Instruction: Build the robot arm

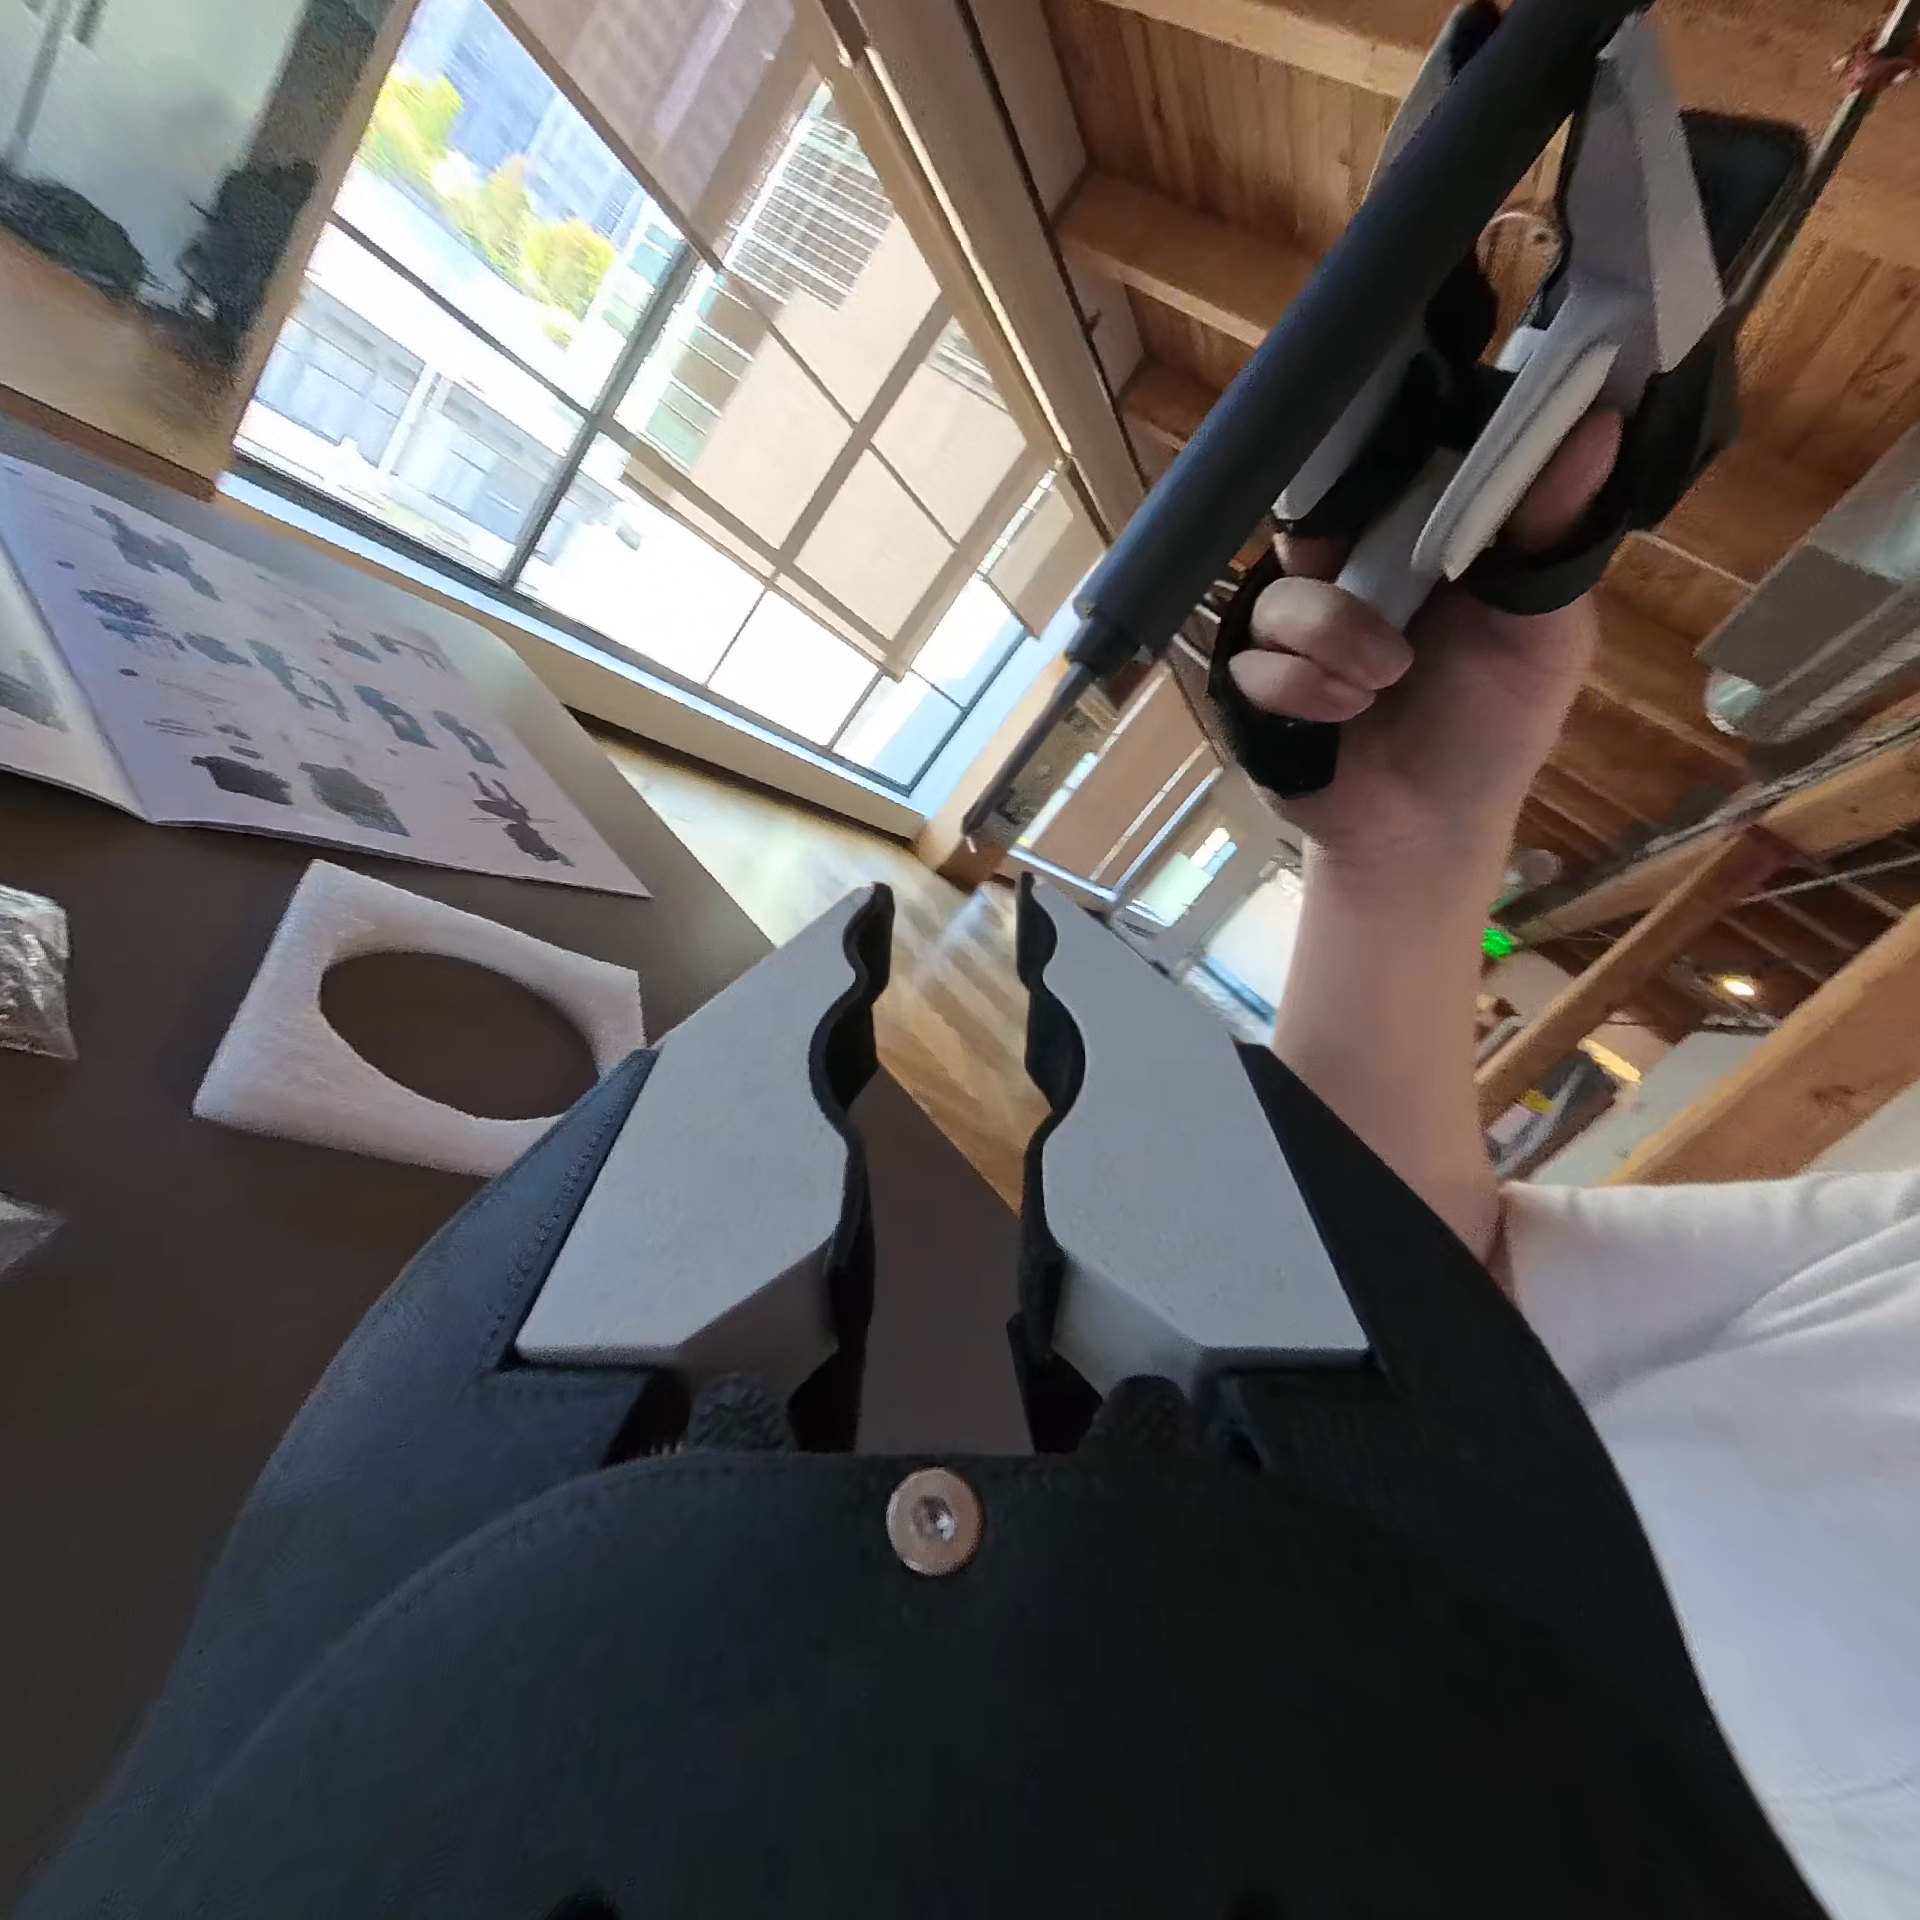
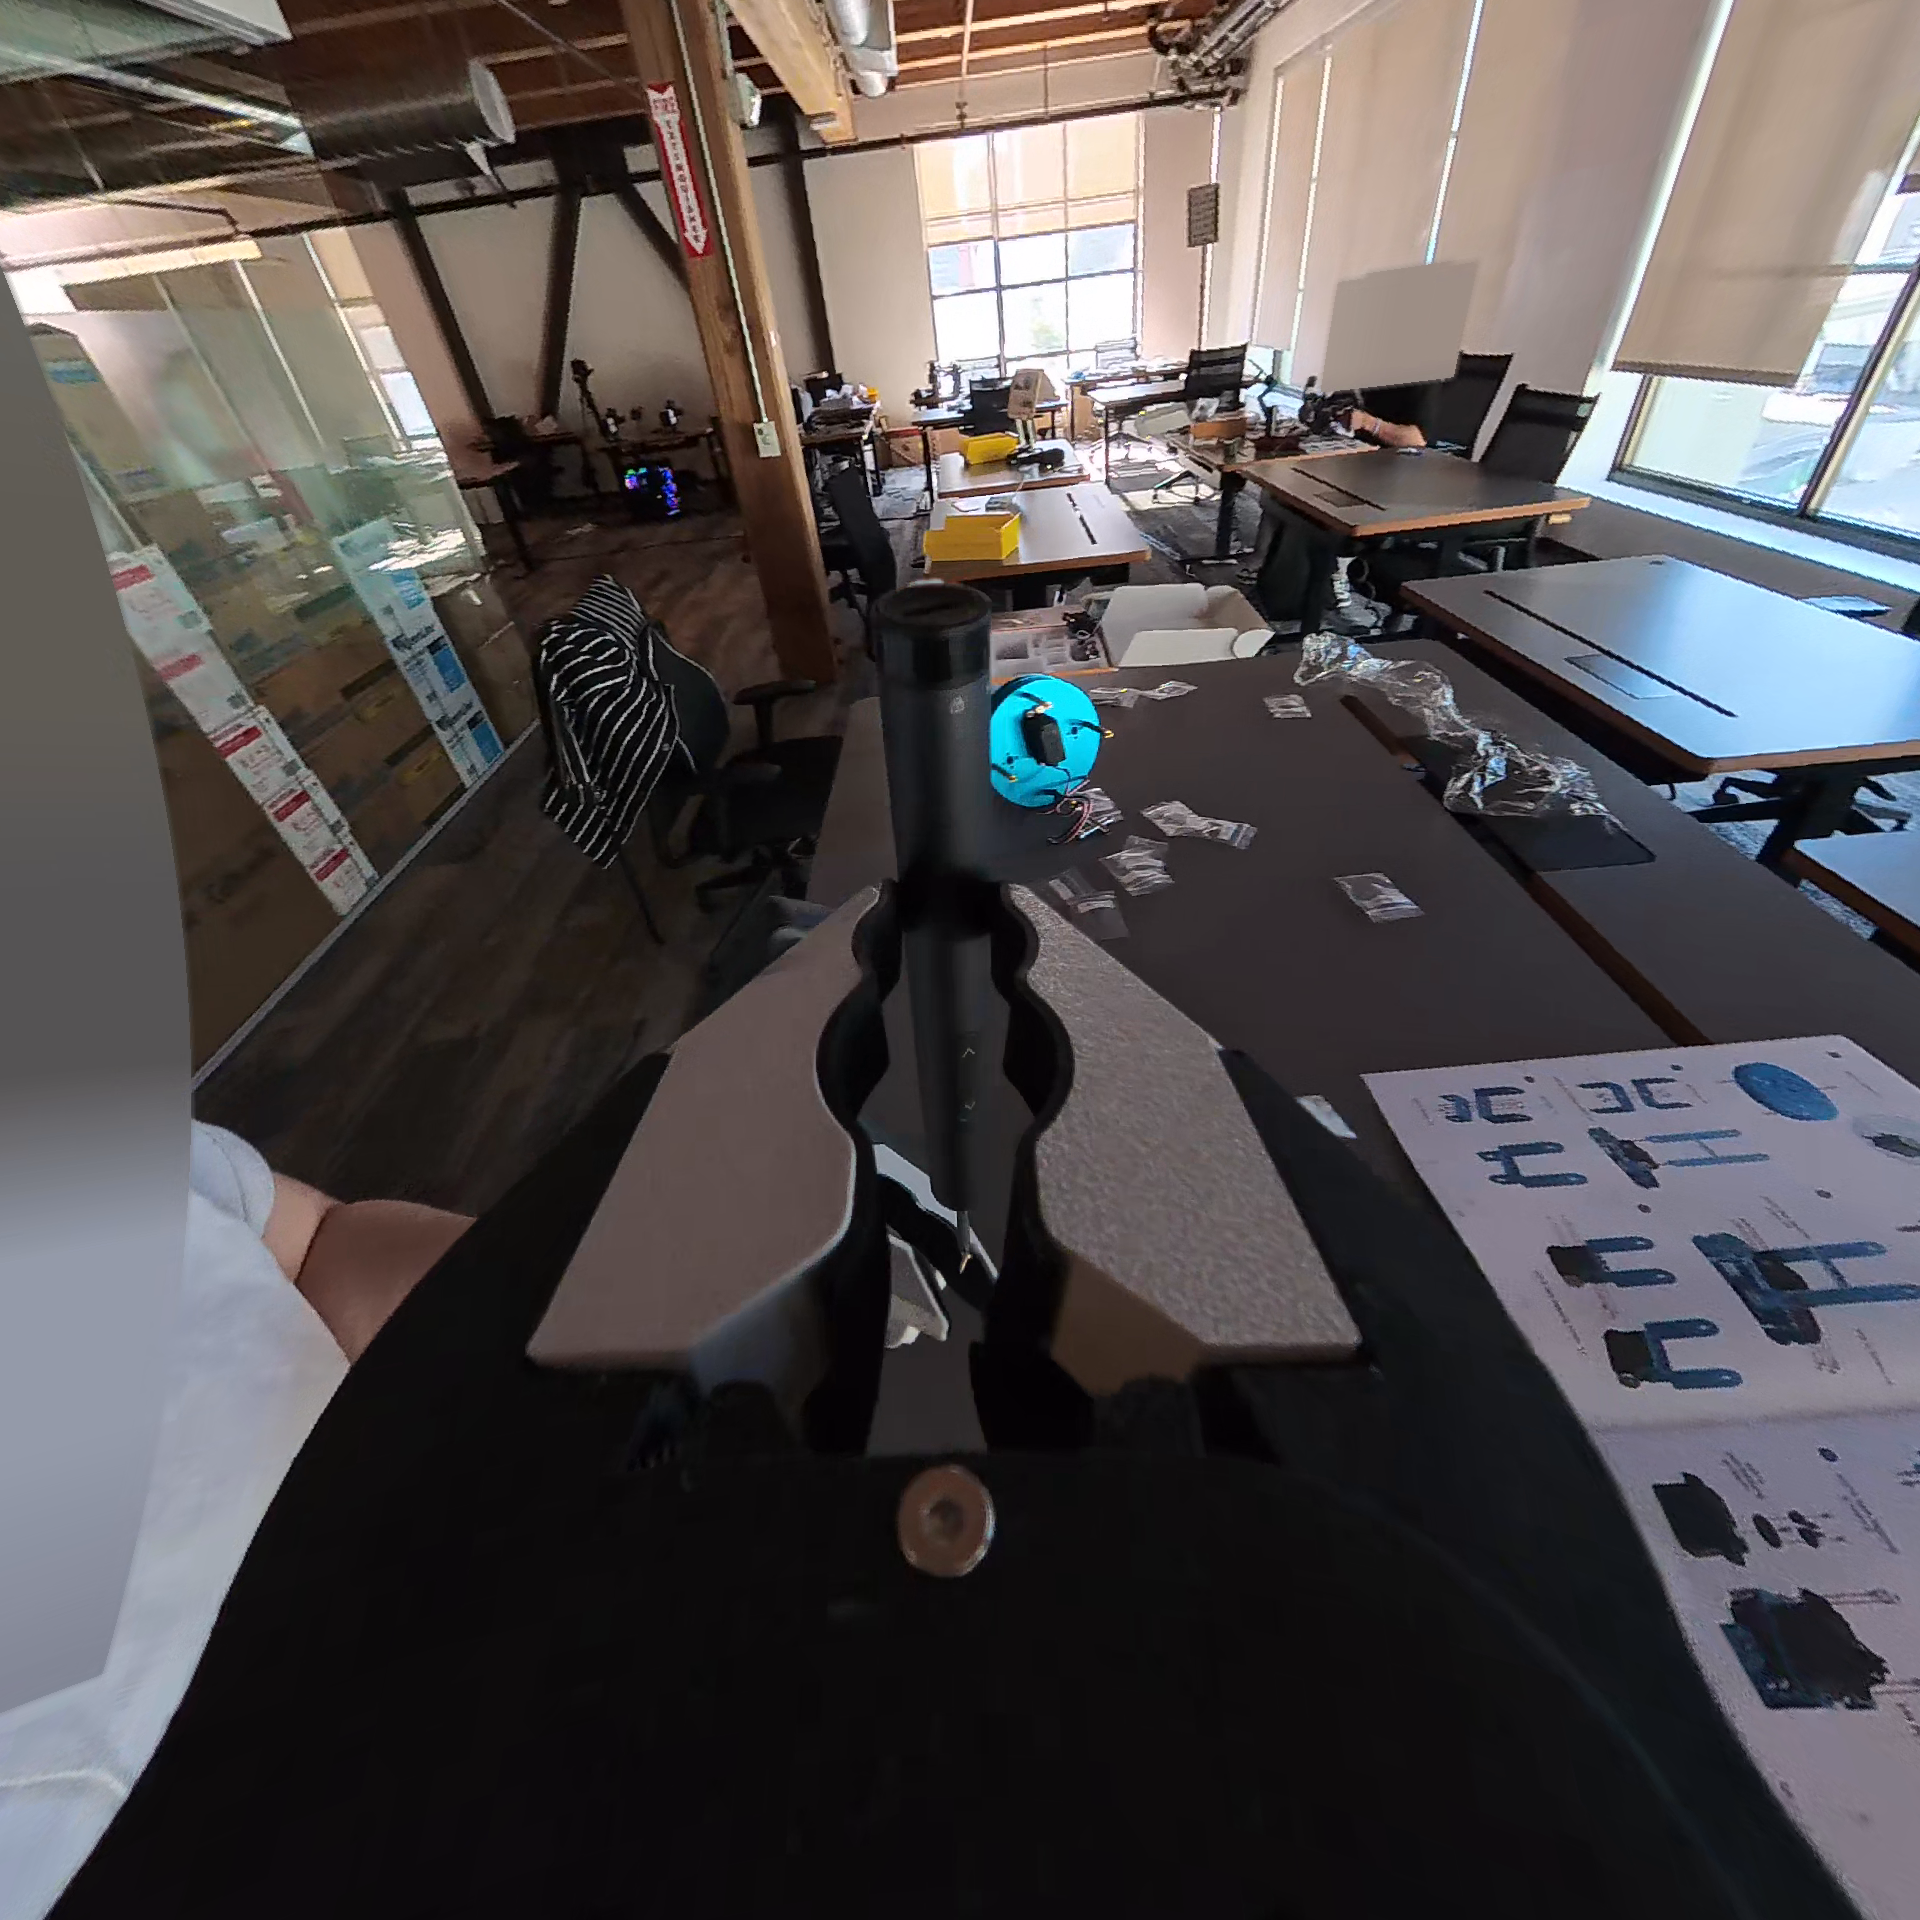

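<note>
A slim dark-grey cylindrical electric screwdriver (image 2: pixel 928 831) is clamped near mid-body between the notched pads of the right gripper (image 2: pixel 943 914), likely so the shaft cannot roll; it is held in the air above the dark tabletop (image 2: pixel 1351 966). Its long axis runs along the fingers, butt end away from the camera, thin bit (image 1: pixel 1023 753) pointed back toward the holder. The left gripper (image 1: pixel 956 914) is held apart and empty, near a white foam square with a round cut-out (image 1: pixel 291 1029) and a printed instruction sheet (image 1: pixel 260 686).

— What lies on the tabletop (image 2: pixel 1351 997)?
— A booklet (image 2: pixel 1683 1351) lower right, small bags (image 2: pixel 1377 896) mid-frame, a round part (image 2: pixel 1042 750) above them.
— And the left wrist view?
— A foam frame (image 1: pixel 312 1039) below the booklet.
</note>
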`<action>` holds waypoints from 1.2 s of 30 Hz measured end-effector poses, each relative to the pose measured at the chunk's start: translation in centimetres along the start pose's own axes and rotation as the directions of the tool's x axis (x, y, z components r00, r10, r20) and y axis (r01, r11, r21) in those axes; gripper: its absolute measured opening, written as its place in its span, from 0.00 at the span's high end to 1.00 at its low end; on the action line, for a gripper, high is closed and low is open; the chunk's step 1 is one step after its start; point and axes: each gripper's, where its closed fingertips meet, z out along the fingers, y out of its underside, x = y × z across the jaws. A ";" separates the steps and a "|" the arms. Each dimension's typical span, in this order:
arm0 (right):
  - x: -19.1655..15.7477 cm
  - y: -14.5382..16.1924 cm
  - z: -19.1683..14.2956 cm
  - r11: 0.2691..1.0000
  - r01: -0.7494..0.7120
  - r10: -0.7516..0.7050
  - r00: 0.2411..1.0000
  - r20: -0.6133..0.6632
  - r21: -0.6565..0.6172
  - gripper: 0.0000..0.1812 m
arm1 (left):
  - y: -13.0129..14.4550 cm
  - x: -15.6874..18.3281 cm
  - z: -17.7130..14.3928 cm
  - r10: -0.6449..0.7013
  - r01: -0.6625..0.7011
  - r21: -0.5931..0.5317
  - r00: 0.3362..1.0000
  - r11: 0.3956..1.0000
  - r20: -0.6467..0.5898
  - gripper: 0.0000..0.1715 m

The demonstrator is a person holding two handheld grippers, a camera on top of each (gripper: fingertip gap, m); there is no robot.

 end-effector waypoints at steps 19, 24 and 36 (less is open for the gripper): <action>-2.5 -0.6 -3.2 1.000 -0.003 0.002 0.998 0.065 0.025 0.91 | 1.6 3.3 0.2 0.319 -0.322 0.024 0.944 0.947 0.083 1.00; -3.5 -0.8 -3.7 0.998 -0.061 0.057 0.990 0.126 0.026 0.91 | 2.0 4.1 -0.3 0.645 -0.649 -0.032 0.748 0.760 0.155 1.00; -4.5 -0.9 -4.6 0.998 -0.057 0.054 0.986 0.155 0.014 0.91 | 2.6 5.5 0.1 0.793 -0.793 -0.082 0.586 0.603 0.165 1.00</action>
